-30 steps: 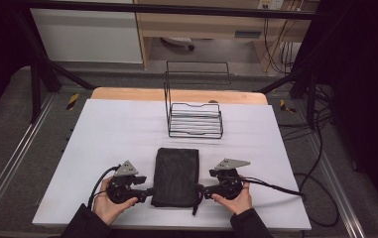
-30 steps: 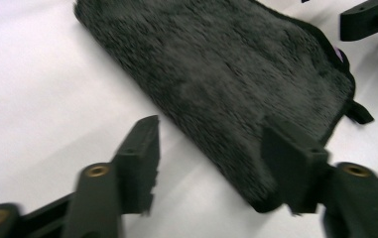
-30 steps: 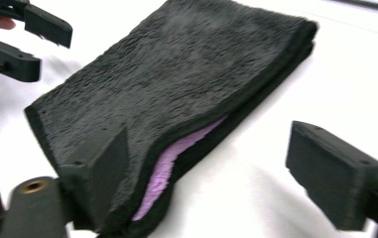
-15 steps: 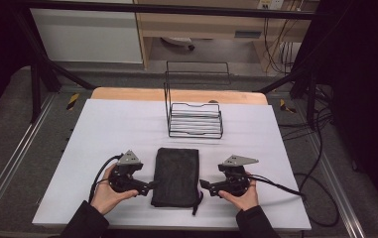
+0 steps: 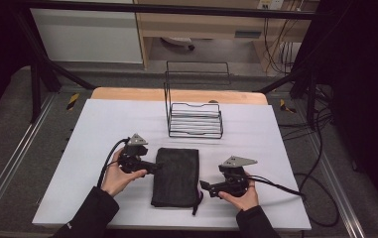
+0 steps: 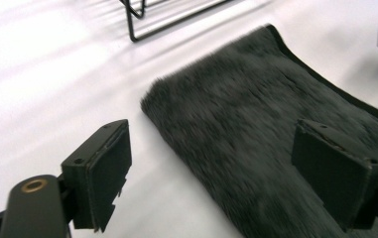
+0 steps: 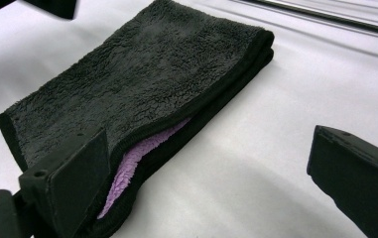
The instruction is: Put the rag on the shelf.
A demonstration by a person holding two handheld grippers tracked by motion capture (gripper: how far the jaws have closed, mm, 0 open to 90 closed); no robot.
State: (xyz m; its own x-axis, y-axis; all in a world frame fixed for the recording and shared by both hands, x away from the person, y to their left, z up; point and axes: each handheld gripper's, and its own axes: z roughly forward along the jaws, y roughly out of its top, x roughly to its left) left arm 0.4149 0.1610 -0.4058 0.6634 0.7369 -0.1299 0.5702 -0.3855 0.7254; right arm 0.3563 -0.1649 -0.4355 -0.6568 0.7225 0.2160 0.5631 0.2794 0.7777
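A folded black towel [image 5: 176, 176] is seen on the white table [image 5: 77, 148], its long axis running away from the person. It lies between the left gripper [image 5: 153, 167], jaws just opened and empty, at its left edge, and the right gripper [image 5: 202, 185], jaws spread, near its front corner. Plush pile and purple lining are noted.

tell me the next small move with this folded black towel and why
Probably ease the left gripper in so its open jaws straddle the towel's left edge, then close. Both grippers stand open beside the folded towel, holding nothing; the right gripper waits at its near right corner.
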